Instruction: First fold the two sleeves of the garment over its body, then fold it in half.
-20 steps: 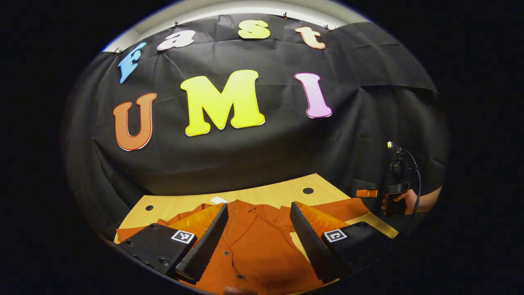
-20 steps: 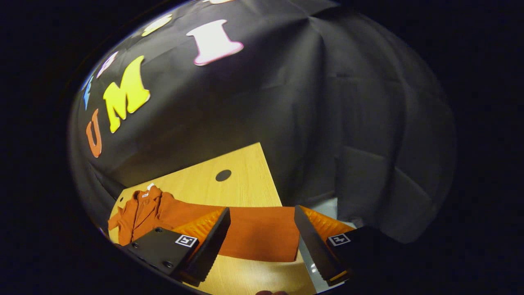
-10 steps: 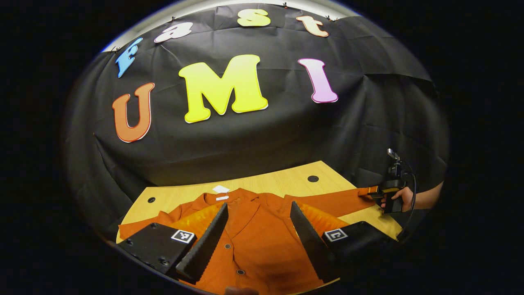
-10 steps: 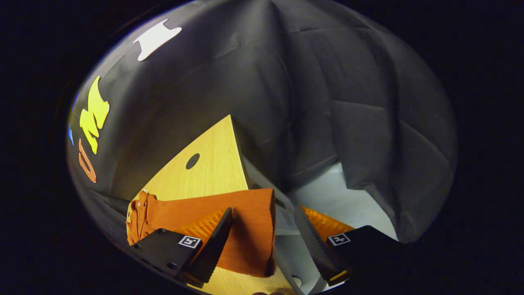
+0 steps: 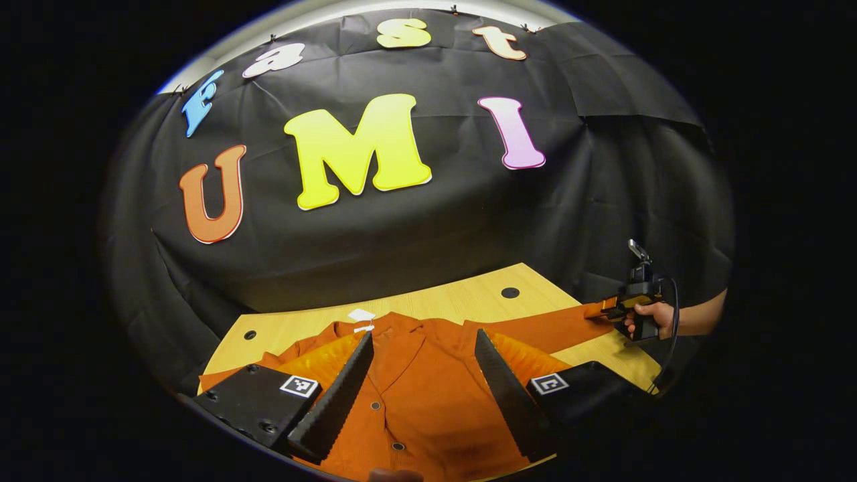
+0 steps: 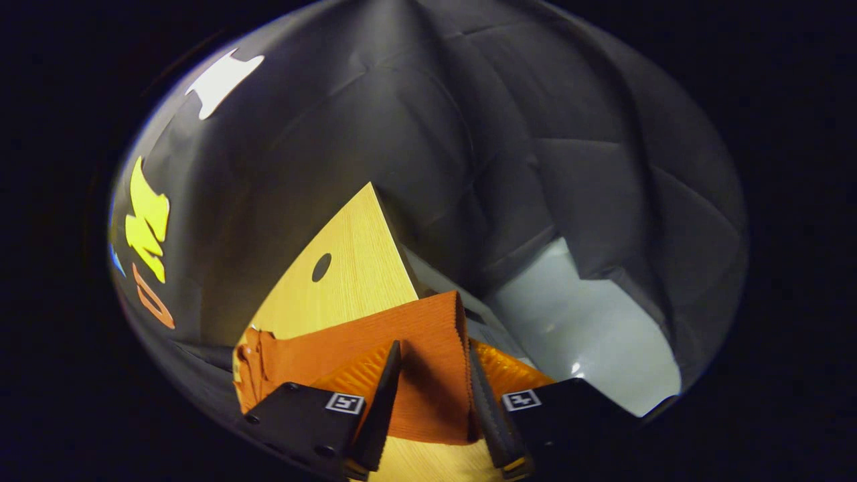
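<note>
Pinching the sleeve cuff point(image 6: 428, 355) with our right hand-held gripper point(image 6: 428, 395) at the tabletop point(image 6: 348, 268) edge, left hand-held gripper point(image 5: 418, 388) spread wide above the flat garment point(image 5: 415, 395), we should lift little and lay the sleeve straight across its body.

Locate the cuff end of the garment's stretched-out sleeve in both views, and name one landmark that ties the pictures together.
Left gripper view: the sleeve cuff lies far right, at the table's edge, where the right tool meets it.
Right gripper view: the sleeve cuff sits bottom centre, between that tool's own fingers, which have nearly closed around it.
Shared landmark: the dark round hole in the wooden table.
</note>
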{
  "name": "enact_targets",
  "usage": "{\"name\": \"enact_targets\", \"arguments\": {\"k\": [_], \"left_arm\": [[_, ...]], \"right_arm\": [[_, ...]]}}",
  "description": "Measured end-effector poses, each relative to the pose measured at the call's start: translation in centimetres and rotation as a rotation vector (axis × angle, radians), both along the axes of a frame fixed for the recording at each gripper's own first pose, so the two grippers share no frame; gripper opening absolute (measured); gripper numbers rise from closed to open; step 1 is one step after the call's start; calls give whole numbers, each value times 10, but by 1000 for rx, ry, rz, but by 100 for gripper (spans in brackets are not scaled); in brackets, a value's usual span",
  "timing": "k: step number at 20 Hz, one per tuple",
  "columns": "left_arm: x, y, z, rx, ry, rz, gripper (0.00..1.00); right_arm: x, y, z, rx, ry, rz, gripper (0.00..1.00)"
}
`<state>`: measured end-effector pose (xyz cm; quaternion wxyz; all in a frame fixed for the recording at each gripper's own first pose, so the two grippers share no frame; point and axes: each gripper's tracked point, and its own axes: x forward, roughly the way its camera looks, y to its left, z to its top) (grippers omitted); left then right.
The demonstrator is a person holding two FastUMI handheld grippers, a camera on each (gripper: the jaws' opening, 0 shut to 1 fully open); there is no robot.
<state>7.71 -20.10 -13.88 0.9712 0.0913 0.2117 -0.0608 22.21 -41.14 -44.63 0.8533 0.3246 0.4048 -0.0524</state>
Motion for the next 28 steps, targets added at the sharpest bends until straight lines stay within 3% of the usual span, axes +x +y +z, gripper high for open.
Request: {"name": "enact_targets", "arguments": {"k": [3, 5, 7, 10, 13, 21, 23, 28], "left_arm": [[-1, 15, -4, -31, 12, 35, 99], [-1, 27, -3, -46, 12, 58, 99], [0, 43, 0, -42, 1, 73, 99], [-1, 70, 0, -53, -19, 85, 99], [-4, 99, 2, -89, -42, 95, 99], [-16, 235, 6, -158, -98, 183, 99], [-20, 269, 6, -172, -109, 211, 99], [-39, 344, 13, -192, -122, 290, 99]], "right_arm": [[0, -7, 7, -104, 22, 41, 40], [-2, -17, 10, -138, 36, 24, 23], [-5, -12, 38, -98, 18, 0, 3], [-6, 6, 69, -170, -21, 51, 3], [6, 46, 128, -206, -89, 107, 3], [30, 226, 290, -190, -234, 227, 5], [36, 282, 314, -149, -255, 249, 3], [44, 409, 341, -174, -313, 386, 3]]}}
